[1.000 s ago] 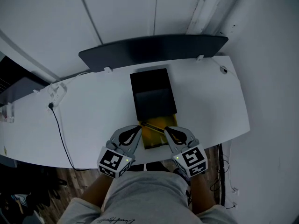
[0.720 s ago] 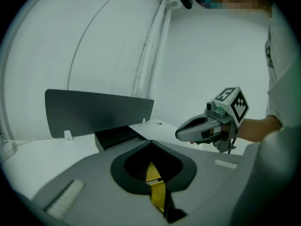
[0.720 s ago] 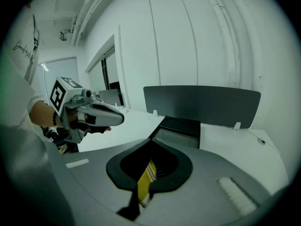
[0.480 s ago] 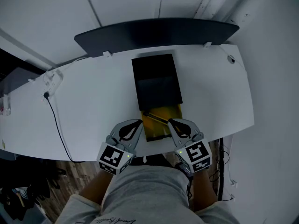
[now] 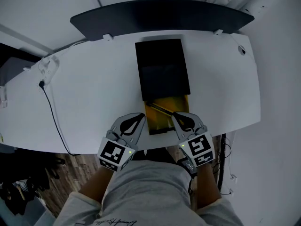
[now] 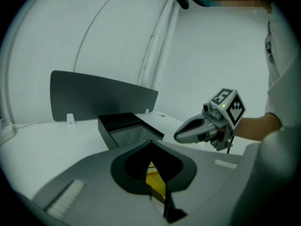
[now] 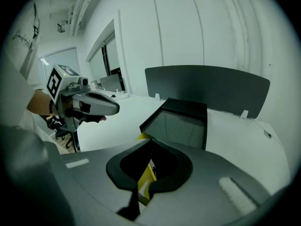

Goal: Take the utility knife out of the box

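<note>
Both left tongs (image 5: 140, 118) and right tongs (image 5: 176, 116) have sunk, shut and empty, flanking the yellow tray (image 5: 159, 125) of the box (image 5: 162, 65). Inside lies the utility knife (image 5: 160, 109): likely light, rigid, slick; pinch its handle mid-length.

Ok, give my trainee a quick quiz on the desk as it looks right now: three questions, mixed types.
1. True or false: the black box is fully closed, with nothing sticking out of it.
2. Where does the knife lie? A. on the bare desk; B. in the yellow tray; C. on the floor.
3. Fill in: in the head view, the cable runs across the desk's ___ side.

Key: 1 false, since the tray sticks out at the box's near end; 2 B; 3 left.
</note>
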Demonstrator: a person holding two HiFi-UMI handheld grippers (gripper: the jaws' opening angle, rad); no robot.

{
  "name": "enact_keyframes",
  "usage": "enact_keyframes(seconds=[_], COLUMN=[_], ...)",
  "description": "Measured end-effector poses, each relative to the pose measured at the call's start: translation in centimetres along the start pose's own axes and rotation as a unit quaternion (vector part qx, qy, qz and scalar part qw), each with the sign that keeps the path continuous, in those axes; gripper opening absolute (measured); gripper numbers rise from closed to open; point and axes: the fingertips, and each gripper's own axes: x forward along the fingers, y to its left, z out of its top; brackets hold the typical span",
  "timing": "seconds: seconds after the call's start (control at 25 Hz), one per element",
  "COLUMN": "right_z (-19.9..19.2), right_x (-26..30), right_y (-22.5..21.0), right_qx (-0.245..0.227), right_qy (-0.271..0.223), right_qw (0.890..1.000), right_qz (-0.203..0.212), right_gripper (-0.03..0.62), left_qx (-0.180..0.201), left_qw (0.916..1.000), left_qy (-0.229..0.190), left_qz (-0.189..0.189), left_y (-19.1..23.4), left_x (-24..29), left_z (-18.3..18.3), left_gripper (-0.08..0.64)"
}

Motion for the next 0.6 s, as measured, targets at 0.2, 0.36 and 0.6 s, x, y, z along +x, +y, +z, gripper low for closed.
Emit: enact_keyframes(seconds=[0.2,0.36,0.6], right_z=[-1.8,-3.4,-5.1], right_x=[1.7,3.1,4.7], right_y=[-0.1,0.2,0.0], right_qx=[-0.016,-0.042,-0.075], right_qy=[0.033,0.062,0.099], right_qw=[0.999,0.997,0.992], right_qz=[0.008,0.012,0.014], right_gripper=[0.015,0.015,0.035], left_qx=[-0.009,-0.007,-0.011], left_qw=[0.9999,0.9999,0.9997], left_qy=[0.004,0.013,0.022], left_qz=[0.005,0.004,0.008], left_y=[0.6,0.8,1.1], left_x=[0.3,0.6,0.8], left_z=[-0.6,-1.3,-2.0], left_gripper=[0.000,0.000,0.000])
